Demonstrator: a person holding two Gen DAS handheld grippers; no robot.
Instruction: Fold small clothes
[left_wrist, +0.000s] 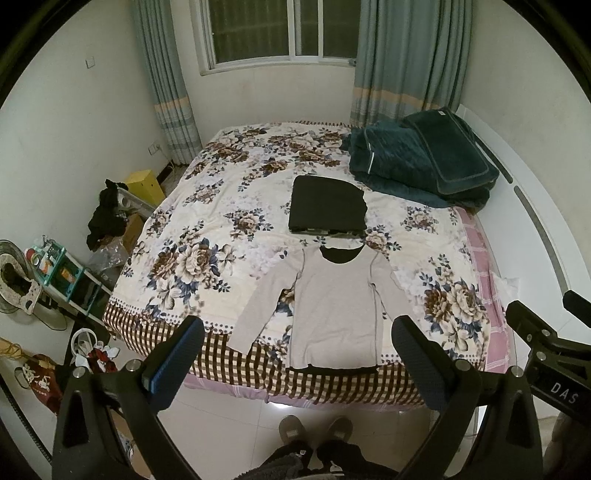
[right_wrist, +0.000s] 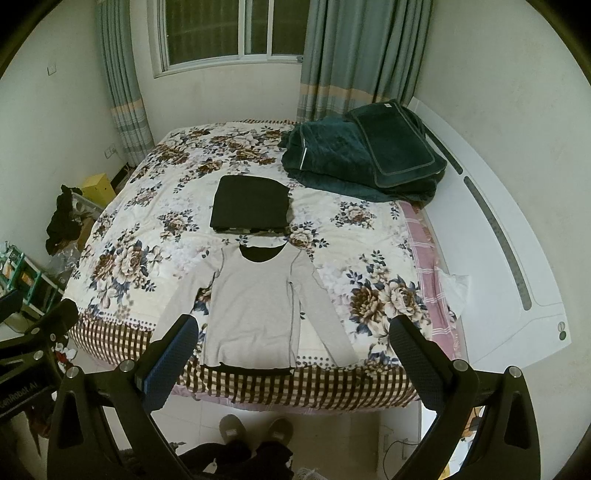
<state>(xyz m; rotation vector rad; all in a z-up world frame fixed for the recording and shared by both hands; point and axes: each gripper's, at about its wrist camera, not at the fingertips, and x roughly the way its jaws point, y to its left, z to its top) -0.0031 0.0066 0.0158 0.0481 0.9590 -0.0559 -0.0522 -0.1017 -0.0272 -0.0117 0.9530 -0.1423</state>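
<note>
A light grey long-sleeved shirt (left_wrist: 334, 306) lies flat near the front edge of the bed, sleeves spread, dark lining at neck and hem; it also shows in the right wrist view (right_wrist: 255, 306). A folded black garment (left_wrist: 327, 205) lies just behind it, also seen from the right (right_wrist: 251, 205). My left gripper (left_wrist: 299, 354) is open and empty, held above the bed's front edge. My right gripper (right_wrist: 295, 354) is open and empty too, beside the left one, which shows at the left edge of the right wrist view (right_wrist: 40, 332).
The bed has a floral blanket (left_wrist: 207, 236) with a checked border. A heap of dark green bedding (left_wrist: 424, 162) lies at the back right. A white headboard (right_wrist: 498, 240) runs along the right. Shelves and clutter (left_wrist: 62, 273) stand left of the bed. The person's slippers (left_wrist: 314, 428) are on the tiled floor.
</note>
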